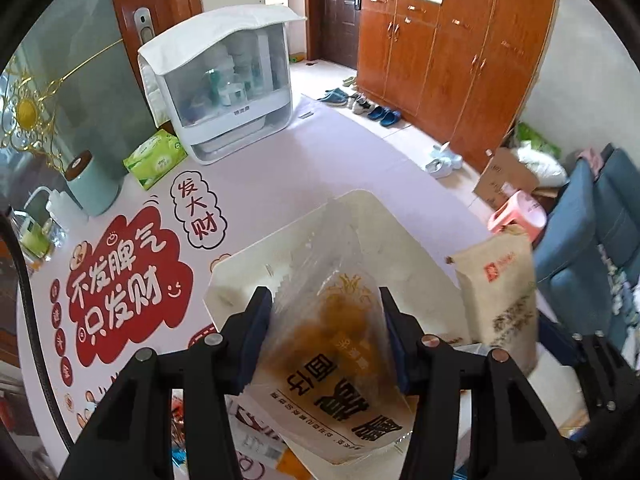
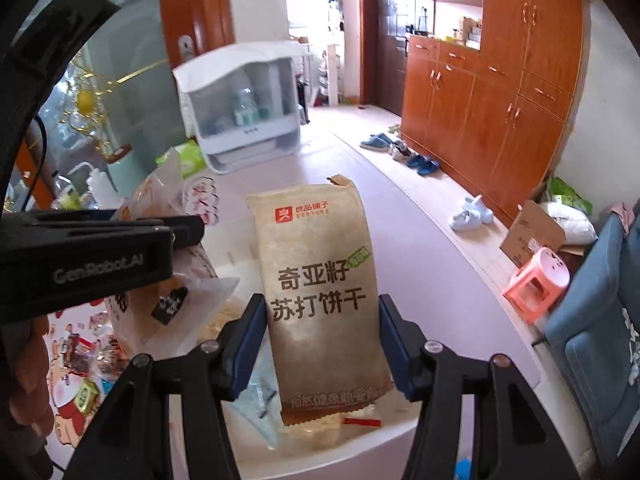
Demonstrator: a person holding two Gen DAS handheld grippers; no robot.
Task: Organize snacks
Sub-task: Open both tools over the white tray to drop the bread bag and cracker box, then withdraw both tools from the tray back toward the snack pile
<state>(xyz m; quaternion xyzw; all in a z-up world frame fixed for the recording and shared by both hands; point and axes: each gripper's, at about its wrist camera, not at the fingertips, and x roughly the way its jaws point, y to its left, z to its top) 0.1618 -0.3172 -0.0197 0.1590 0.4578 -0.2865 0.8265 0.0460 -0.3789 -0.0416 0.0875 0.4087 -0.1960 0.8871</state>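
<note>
Left gripper (image 1: pixel 326 336): jaws part-open, clamped across a clear pouch (image 1: pixel 328 364) of brown snacks, held above the white bin (image 1: pixel 240 276) on the table (image 1: pixel 256 184).
Right gripper (image 2: pixel 323 340): jaws wider, pinching a tan cracker pack (image 2: pixel 320 296) at its lower half, also in the air over the bin.
Handling, as judged: both light; film slippery and crinkly, contents brittle. Grip across the flat body, gently; avoid crushing.
</note>
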